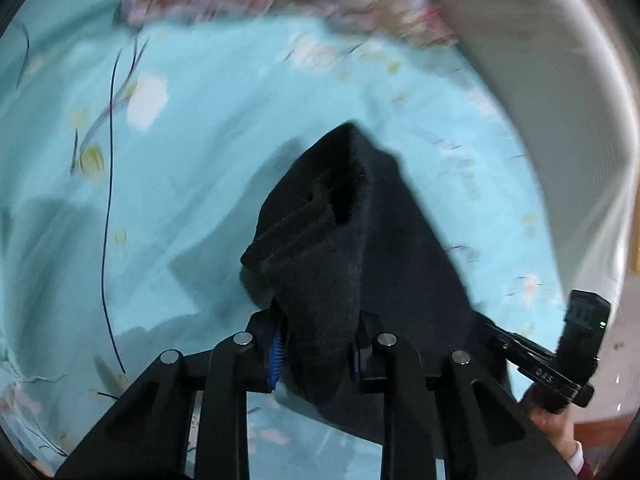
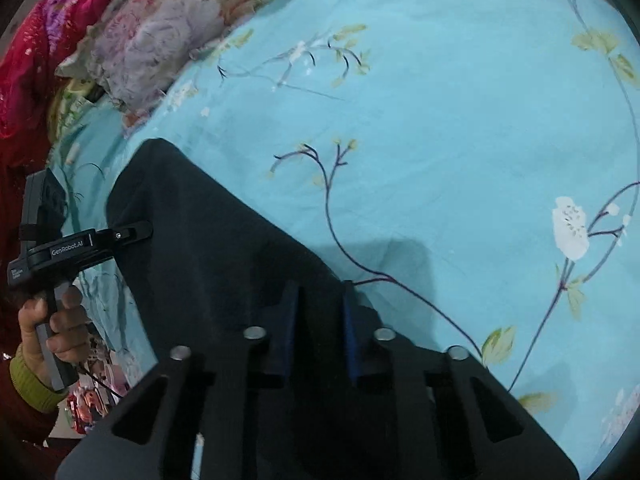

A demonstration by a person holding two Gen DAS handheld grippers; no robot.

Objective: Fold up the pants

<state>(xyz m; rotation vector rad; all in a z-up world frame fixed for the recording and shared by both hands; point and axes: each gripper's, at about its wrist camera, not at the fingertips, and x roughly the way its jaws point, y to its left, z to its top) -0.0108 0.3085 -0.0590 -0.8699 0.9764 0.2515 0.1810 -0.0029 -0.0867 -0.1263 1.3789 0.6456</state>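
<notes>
Black pants point(image 2: 208, 256) lie spread on the light-blue flowered bed sheet point(image 2: 440, 120), a bunched end of them lifted in the left tool point(image 1: 316, 344), whose jaws are clamped on the thick fold of cloth. The right tool point(image 2: 320, 320) has its jaws drawn close together over the pants' near edge, though whether its pads truly bite the fabric I cannot tell. To fold cleanly, I judge both grips should be secure and the two corners carried level, so the edges meet without twisting.

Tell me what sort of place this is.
Most likely a bedroom: a blue floral sheet covers a bed, a flowered pillow lies at its edge, and dark pants are spread on top.
</notes>
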